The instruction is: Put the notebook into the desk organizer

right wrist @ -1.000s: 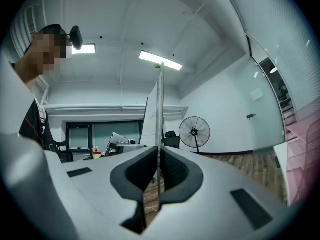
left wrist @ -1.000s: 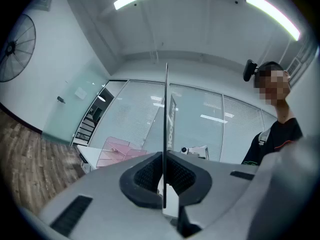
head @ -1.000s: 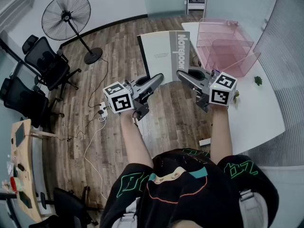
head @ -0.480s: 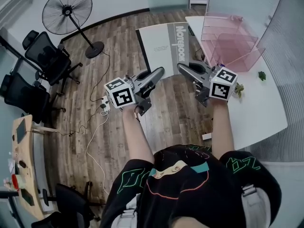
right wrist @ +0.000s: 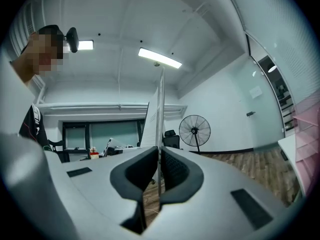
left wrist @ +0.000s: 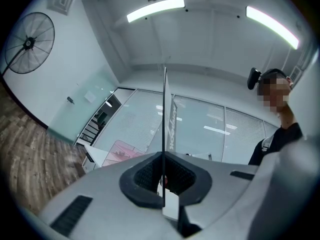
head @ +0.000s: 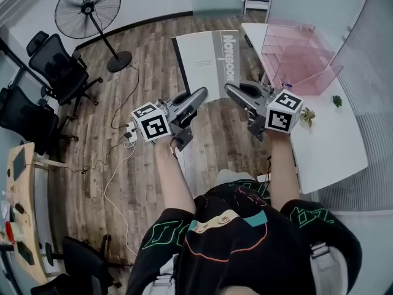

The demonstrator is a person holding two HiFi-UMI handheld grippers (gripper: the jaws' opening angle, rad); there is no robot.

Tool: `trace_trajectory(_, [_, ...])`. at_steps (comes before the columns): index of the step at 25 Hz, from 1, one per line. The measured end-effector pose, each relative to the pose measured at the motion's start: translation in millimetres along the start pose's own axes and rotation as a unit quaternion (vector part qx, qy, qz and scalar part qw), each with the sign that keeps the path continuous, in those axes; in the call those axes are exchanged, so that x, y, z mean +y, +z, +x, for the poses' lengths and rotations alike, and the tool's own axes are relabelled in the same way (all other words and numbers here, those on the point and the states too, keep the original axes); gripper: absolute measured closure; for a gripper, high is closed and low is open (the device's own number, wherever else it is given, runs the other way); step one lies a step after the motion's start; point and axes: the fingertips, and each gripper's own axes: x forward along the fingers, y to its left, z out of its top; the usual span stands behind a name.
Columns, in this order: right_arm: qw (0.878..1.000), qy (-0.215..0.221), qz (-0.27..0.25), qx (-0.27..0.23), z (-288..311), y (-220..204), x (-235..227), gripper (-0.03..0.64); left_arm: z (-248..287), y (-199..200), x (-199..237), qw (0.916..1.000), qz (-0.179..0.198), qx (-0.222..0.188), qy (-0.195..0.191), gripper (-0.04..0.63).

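The left gripper [head: 201, 94] and right gripper [head: 228, 90] are each clenching their jaws on the notebook's [head: 209, 57] near edge, holding it in the air over the wood floor [head: 153, 60]. Its right edge is hanging just beside the white bench's [head: 331, 134] left edge. Farther right, the pink desk organizer [head: 301, 60] is sitting on the bench, apart from the notebook. Open floor is lying to the left, toward the standing fan [head: 88, 8].

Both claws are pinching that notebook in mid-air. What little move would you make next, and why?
Probably swing the notebook toward the pink desk organizer on the table. The left gripper and right gripper are both shut on its near edge, but it hangs over the floor, to the left of the organizer.
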Motion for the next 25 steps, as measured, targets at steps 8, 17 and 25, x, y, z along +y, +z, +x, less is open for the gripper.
trace_trajectory(8, [1.000, -0.004, -0.019, -0.014, 14.2, 25.8, -14.3, 0.598, 13.3, 28.1, 13.3, 0.9998, 0.018, -0.007, -0.005, 0.588])
trace_trajectory(17, [0.999, 0.004, -0.002, -0.052, 52.0, 10.7, -81.4, 0.604, 27.2, 38.5, 92.0, 0.9982, 0.037, -0.007, 0.047, 0.571])
trace_trajectory(25, [0.998, -0.019, 0.013, -0.054, 79.9, 26.8, -191.0, 0.604, 89.7, 62.2, 185.2, 0.9981, 0.025, -0.016, 0.055, 0.568])
